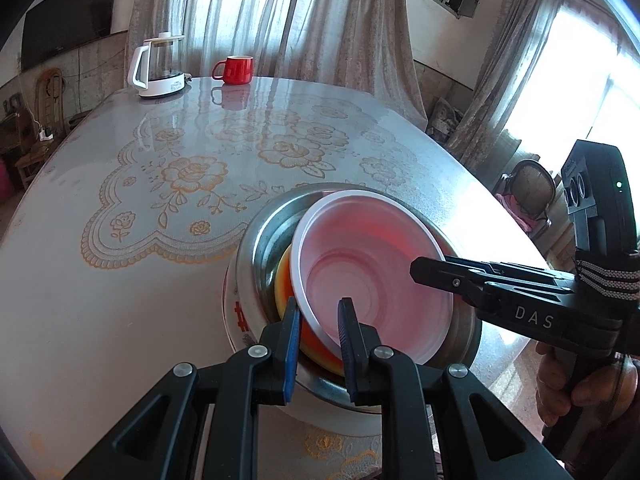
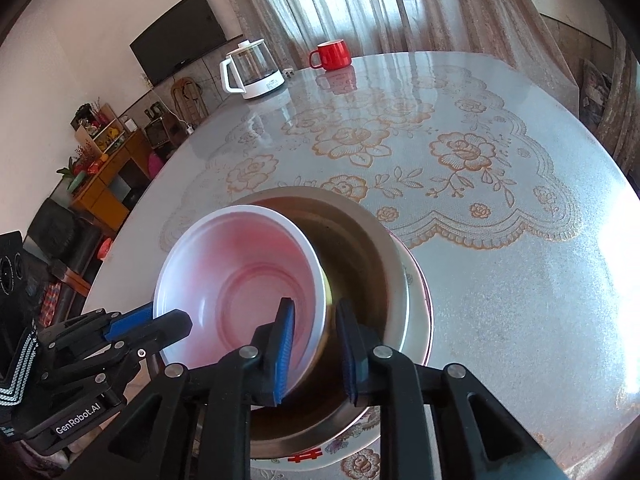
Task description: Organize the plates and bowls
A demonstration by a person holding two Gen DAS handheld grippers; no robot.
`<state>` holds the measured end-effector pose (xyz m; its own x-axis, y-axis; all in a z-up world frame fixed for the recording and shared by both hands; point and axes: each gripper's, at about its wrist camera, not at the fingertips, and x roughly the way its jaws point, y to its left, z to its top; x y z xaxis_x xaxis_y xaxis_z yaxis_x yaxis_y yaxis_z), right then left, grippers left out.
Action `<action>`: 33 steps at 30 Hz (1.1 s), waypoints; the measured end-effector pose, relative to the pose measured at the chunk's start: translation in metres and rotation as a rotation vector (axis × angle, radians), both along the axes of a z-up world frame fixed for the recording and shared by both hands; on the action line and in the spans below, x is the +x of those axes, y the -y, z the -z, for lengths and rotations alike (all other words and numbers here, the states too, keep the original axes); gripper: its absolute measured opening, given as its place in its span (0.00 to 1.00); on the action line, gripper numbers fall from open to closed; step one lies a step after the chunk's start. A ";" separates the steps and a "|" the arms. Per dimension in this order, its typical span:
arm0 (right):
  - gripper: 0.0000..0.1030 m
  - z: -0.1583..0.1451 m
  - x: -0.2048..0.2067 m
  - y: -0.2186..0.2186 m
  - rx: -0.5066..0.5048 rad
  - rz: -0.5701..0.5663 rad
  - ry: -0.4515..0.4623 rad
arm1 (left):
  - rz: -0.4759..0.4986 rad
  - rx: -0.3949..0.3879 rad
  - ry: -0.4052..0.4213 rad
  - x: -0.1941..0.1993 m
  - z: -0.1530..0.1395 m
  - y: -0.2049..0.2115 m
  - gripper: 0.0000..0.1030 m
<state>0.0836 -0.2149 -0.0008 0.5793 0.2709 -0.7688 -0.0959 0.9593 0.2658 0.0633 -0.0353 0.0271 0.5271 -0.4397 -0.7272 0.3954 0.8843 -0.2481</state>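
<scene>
The left gripper (image 1: 320,312) pinches the near rim of the white bowl (image 1: 372,272), 1 blue pad inside, 1 outside. The right gripper (image 2: 316,328) clamps the same bowl's opposite rim. The bowl hangs tilted inside a metal bowl (image 2: 360,248), above an orange plate (image 1: 286,280); the metal bowl sits on a patterned plate (image 1: 236,312) near the table (image 1: 120,280) edge. A white kettle (image 1: 158,66) and 1 red mug (image 1: 236,69) stand well apart at the far edge, before the curtains (image 1: 260,12).

Orange dish (image 1: 286,280) mostly hidden beneath pink bowl (image 1: 372,276); patterned plate (image 2: 308,458) largely covered by steel basin (image 2: 360,248).
</scene>
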 end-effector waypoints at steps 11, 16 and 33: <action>0.21 -0.001 -0.008 -0.007 -0.042 -0.008 0.025 | -0.018 0.001 0.016 -0.003 -0.003 -0.004 0.19; 0.21 -0.001 -0.011 -0.009 -0.055 -0.004 0.030 | -0.022 0.002 0.035 -0.007 -0.005 -0.004 0.24; 0.35 -0.027 -0.055 -0.029 -0.164 0.158 0.237 | -0.214 0.074 0.252 -0.037 -0.022 -0.024 0.54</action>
<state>0.0286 -0.1862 0.0264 0.7726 0.0472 -0.6331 0.0169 0.9953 0.0948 0.0265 -0.0109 0.0489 0.7688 -0.2510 -0.5881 0.2398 0.9658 -0.0987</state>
